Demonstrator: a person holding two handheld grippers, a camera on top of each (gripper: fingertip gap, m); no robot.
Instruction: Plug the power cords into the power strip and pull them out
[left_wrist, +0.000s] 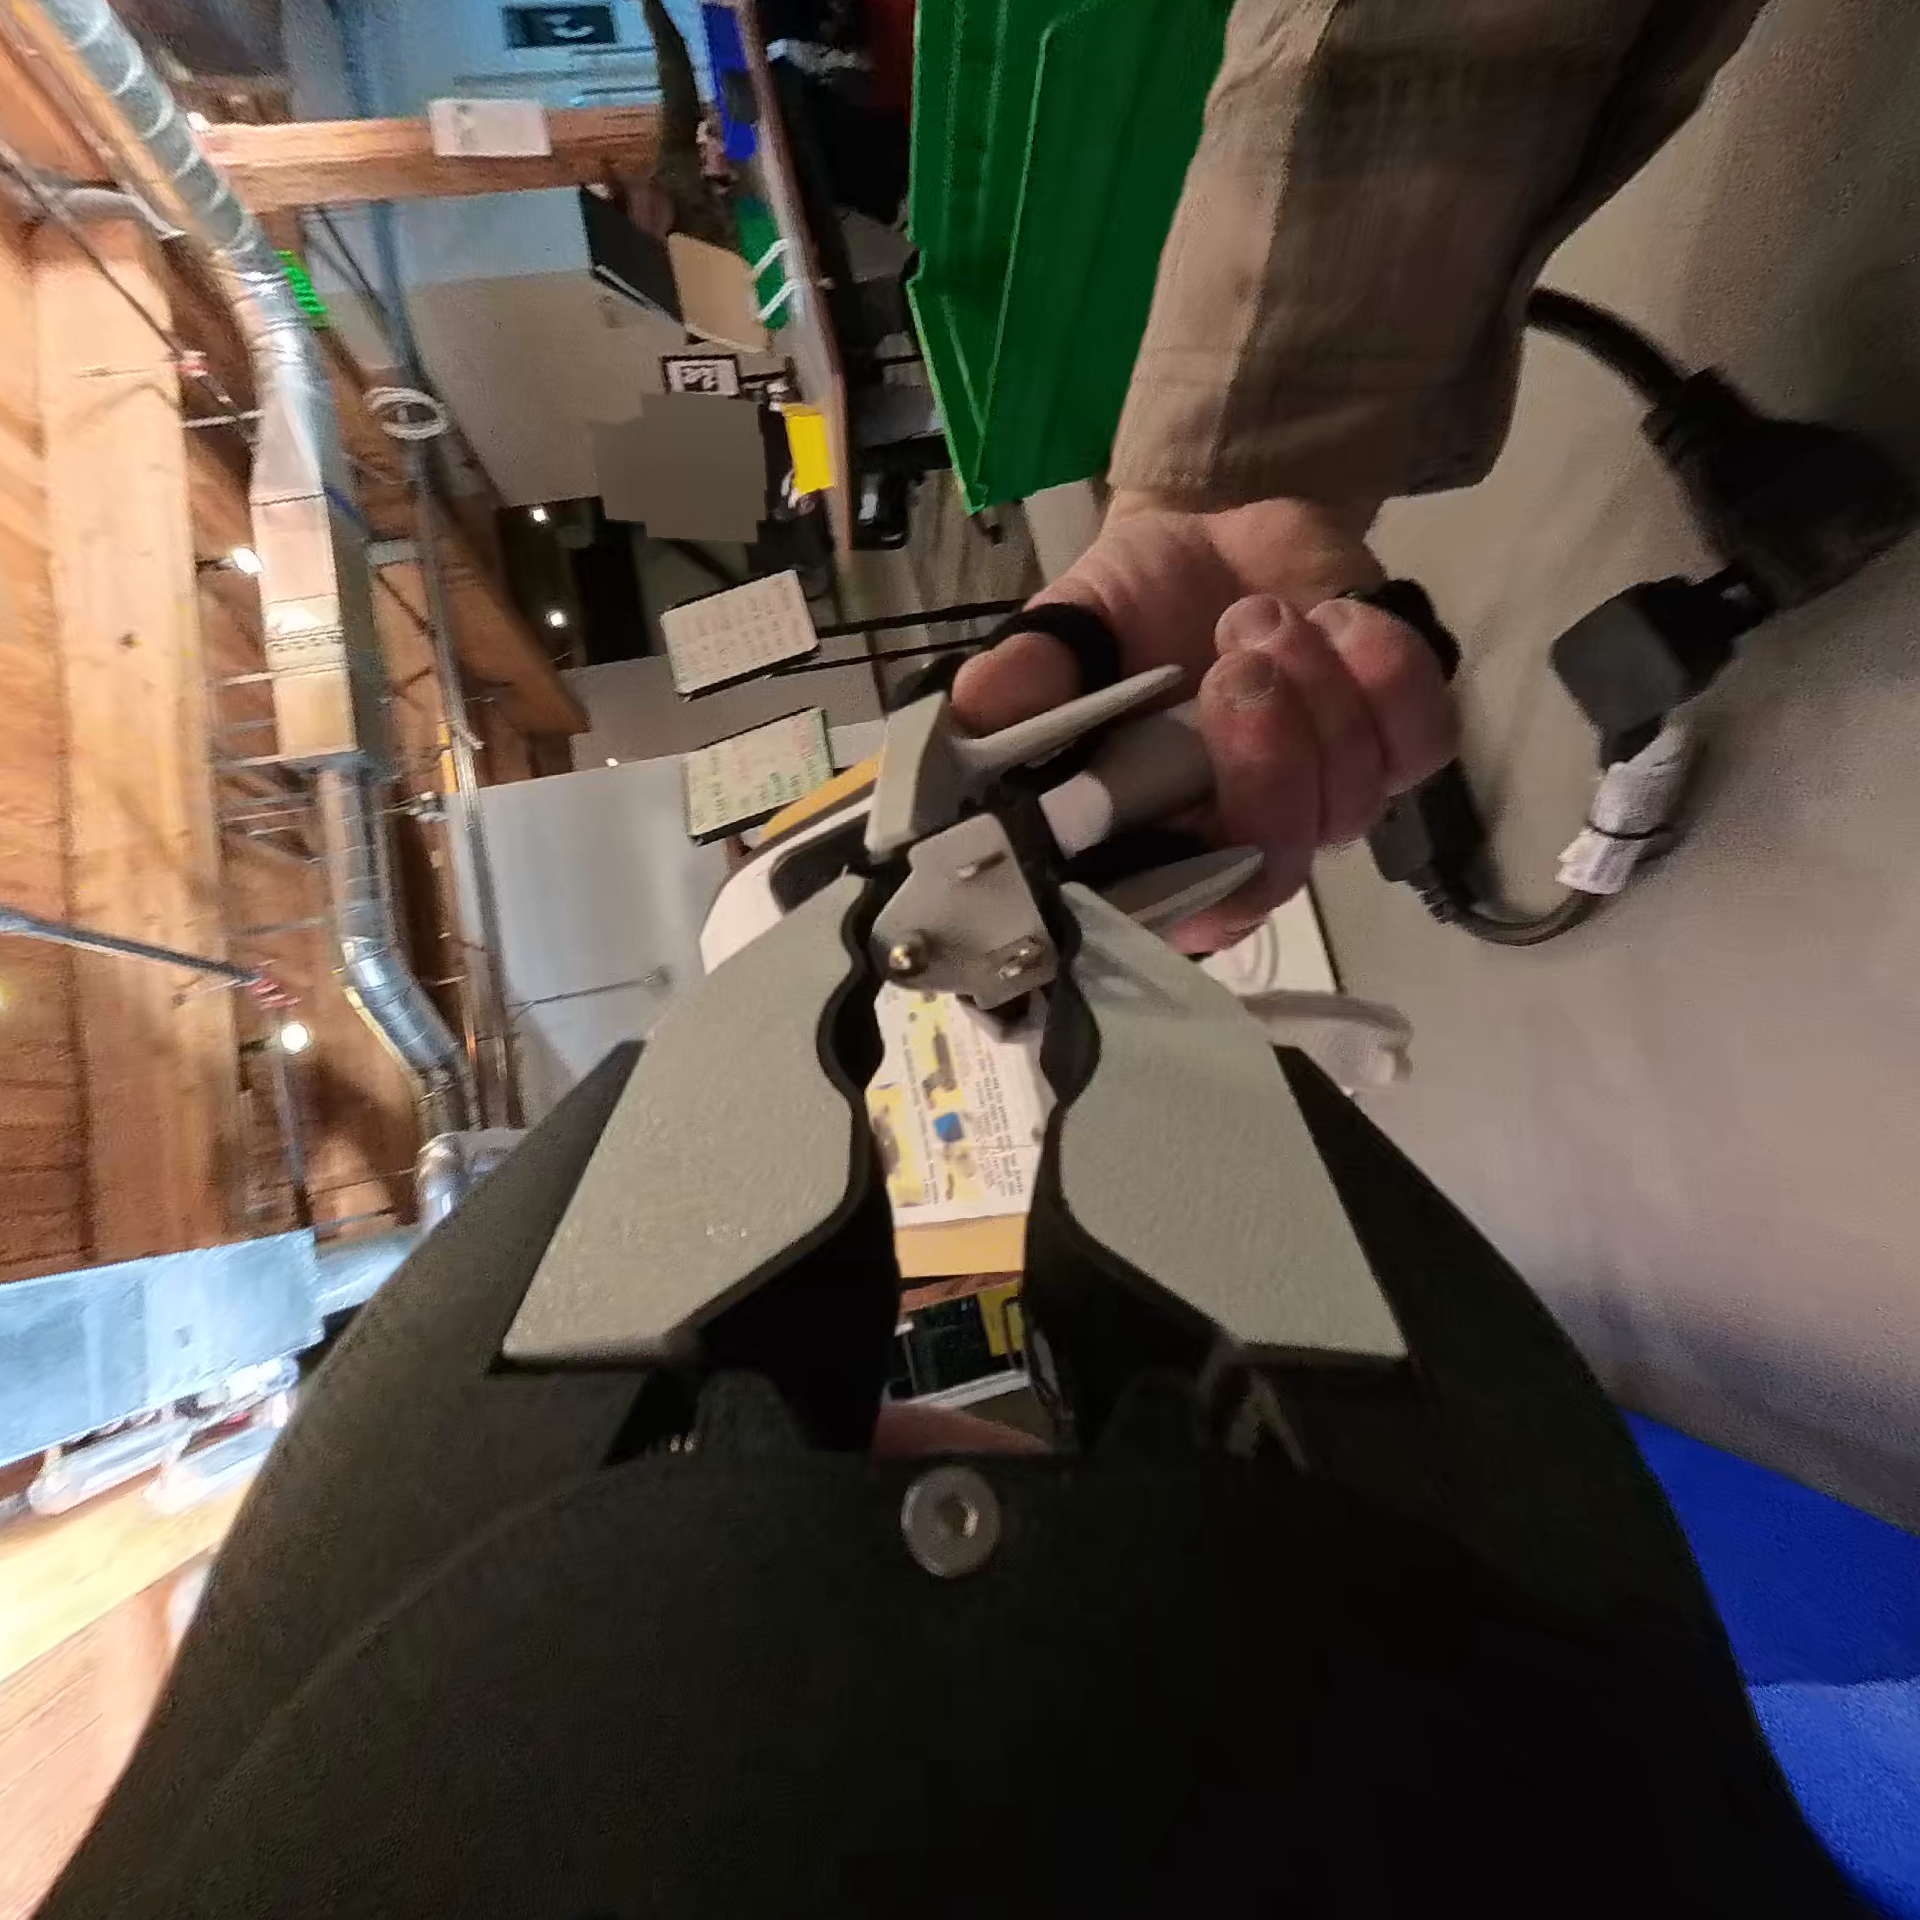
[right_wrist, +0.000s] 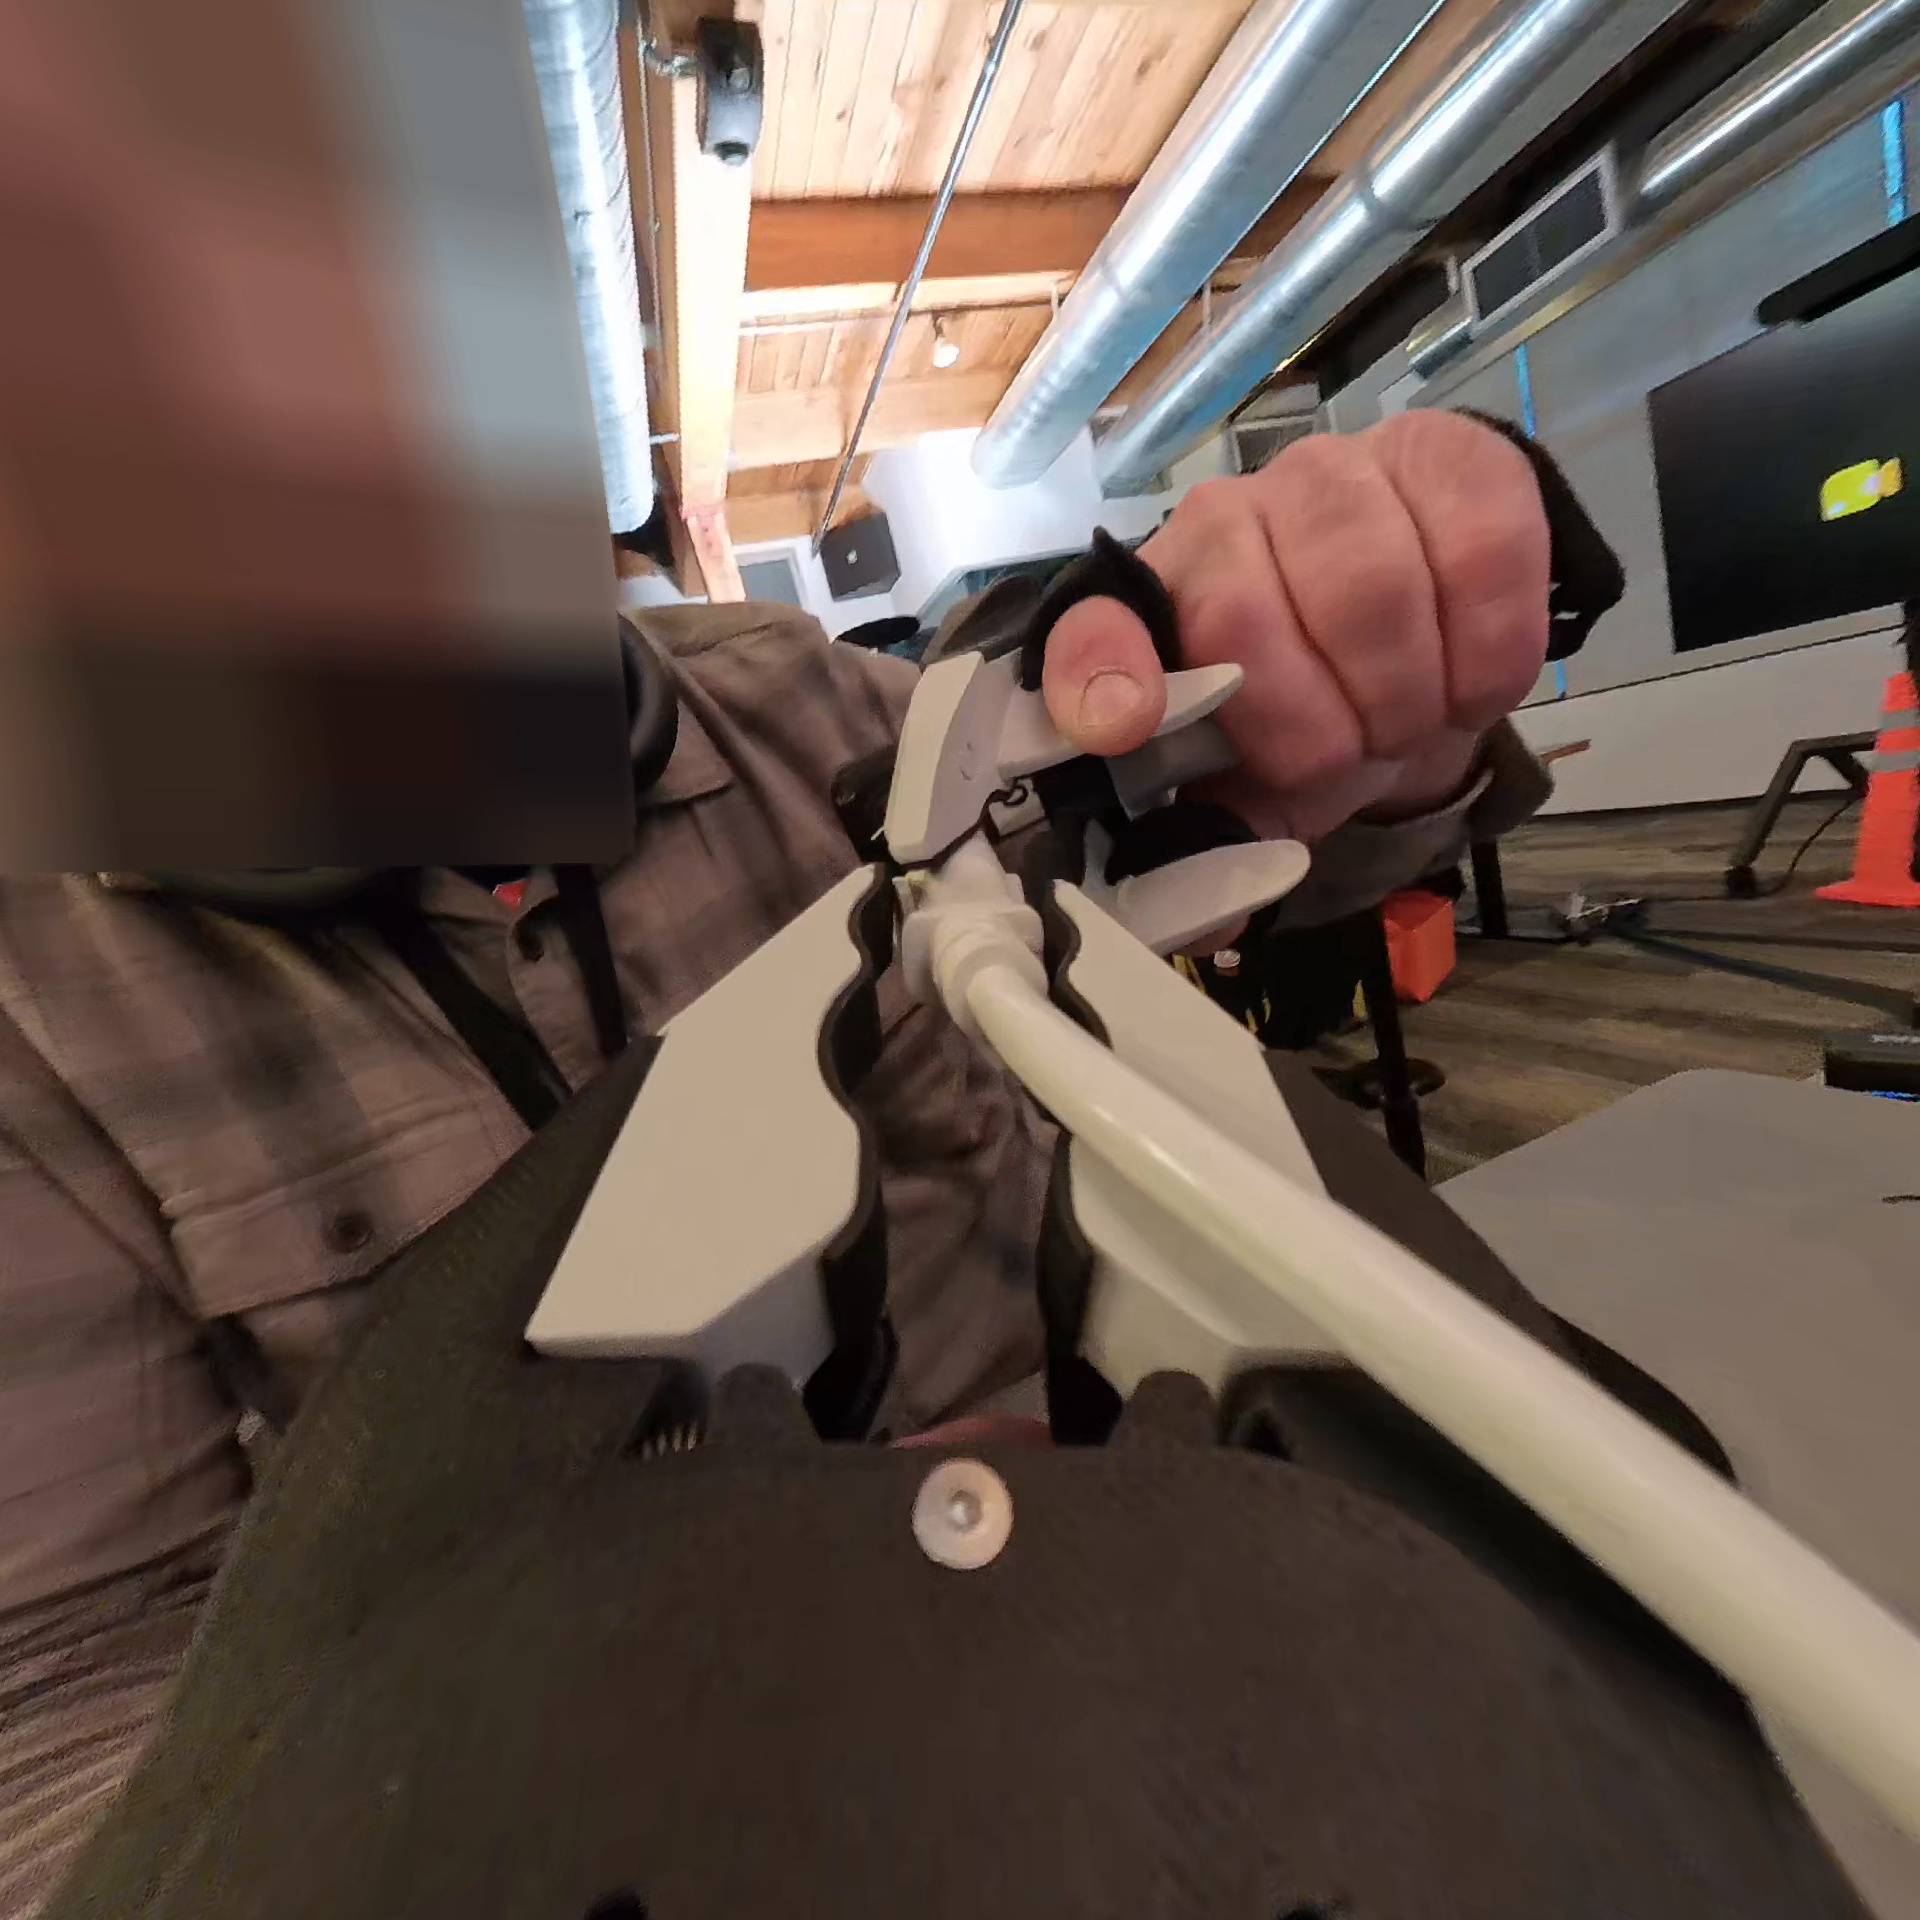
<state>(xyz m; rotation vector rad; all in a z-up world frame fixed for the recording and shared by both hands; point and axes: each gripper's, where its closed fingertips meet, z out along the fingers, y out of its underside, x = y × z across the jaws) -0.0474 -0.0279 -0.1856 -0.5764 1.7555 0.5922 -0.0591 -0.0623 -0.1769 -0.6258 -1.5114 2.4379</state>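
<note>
Right claw (right_wrist: 971, 894) pinches the white plug (right_wrist: 977, 927) mid-air, cord (right_wrist: 1351, 1299) trailing off to 5 o'clock, prongs facing the left claw (left_wrist: 961, 906) closing round it, probably a re-grip, though can't tell if that one's actually clamping.

Left gripper (left_wrist: 961, 966) and right gripper (right_wrist: 971, 935) pointed tip to tip. The plug (right_wrist: 971, 920) sat between the right jaws, its cord (right_wrist: 1299, 1226) trailing back over the right finger. Another plug (left_wrist: 1756, 468) lay on the counter (left_wrist: 1558, 1143) right of the hand (left_wrist: 1247, 686).
</note>
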